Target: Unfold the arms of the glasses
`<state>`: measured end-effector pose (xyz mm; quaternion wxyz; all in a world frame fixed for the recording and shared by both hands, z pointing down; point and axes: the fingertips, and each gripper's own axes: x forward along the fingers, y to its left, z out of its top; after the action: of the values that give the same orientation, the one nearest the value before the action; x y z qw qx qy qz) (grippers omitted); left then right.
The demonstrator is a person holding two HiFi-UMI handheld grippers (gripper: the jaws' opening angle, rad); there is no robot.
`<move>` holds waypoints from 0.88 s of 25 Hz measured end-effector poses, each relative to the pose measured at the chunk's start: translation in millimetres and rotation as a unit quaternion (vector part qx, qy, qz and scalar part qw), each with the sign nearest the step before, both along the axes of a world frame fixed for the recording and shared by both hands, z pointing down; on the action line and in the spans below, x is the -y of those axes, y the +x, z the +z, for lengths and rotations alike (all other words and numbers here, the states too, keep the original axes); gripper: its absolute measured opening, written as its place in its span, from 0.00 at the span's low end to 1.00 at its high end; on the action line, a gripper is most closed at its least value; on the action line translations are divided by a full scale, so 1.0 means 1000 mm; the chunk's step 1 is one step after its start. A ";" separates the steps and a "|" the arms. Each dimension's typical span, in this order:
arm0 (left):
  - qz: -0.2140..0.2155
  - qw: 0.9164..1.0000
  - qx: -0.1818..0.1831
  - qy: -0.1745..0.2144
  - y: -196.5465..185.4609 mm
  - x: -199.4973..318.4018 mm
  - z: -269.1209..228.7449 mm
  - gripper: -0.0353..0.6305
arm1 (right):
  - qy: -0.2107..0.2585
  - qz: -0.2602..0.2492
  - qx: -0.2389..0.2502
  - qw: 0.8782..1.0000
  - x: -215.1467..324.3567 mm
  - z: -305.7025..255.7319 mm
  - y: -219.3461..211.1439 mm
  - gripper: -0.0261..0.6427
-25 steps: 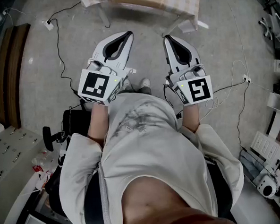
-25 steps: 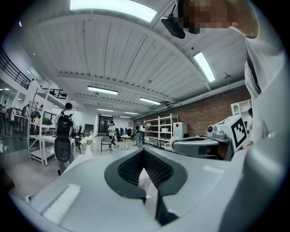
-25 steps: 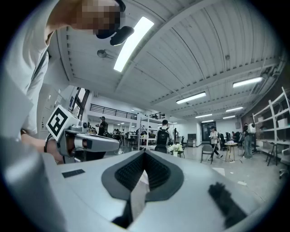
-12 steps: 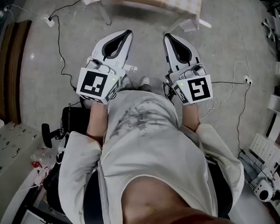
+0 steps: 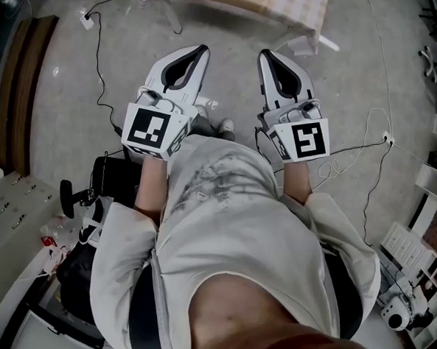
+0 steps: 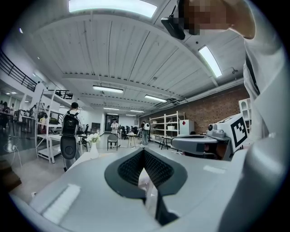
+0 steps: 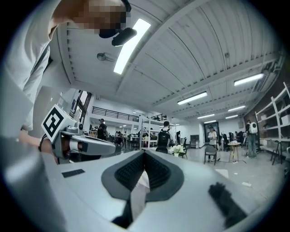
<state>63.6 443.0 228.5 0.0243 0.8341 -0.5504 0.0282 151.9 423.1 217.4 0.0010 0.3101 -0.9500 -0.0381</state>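
Note:
No glasses show in any view. In the head view I hold both grippers side by side in front of my body, pointing level over the floor. The left gripper (image 5: 196, 53) has its jaws closed tip to tip with nothing between them, and the same shows in the left gripper view (image 6: 144, 152). My right gripper (image 5: 264, 55) is likewise shut and empty, as its own view confirms (image 7: 145, 153). Each gripper view shows the other gripper off to one side: the right gripper (image 6: 199, 144) and the left gripper (image 7: 81, 145).
A table with a checked cloth (image 5: 282, 4) stands ahead at the top edge. Cables (image 5: 97, 59) trail across the floor on both sides. A black chair (image 5: 108, 184) is at my left and white shelving (image 5: 430, 253) at my right. People and desks stand far off in the hall.
The head view has shifted a little, so the table sits further right in the picture. The right gripper has drifted slightly. Both grippers stay shut and empty.

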 end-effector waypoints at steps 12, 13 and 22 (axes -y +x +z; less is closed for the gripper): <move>0.008 1.000 -0.013 0.003 -0.033 0.047 0.014 0.07 | -0.010 0.020 -0.027 0.999 0.041 0.015 -0.030 0.07; 0.010 1.000 -0.014 0.003 -0.037 0.052 0.015 0.07 | -0.011 0.023 -0.027 0.999 0.044 0.016 -0.033 0.07; 0.034 0.999 -0.021 0.002 -0.062 0.093 0.020 0.07 | -0.017 0.045 -0.035 0.998 0.081 0.020 -0.060 0.07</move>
<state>1.7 349.7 248.2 0.0336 0.8529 -0.5209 0.0104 91.6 341.7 237.2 0.0413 0.3510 -0.9349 -0.0325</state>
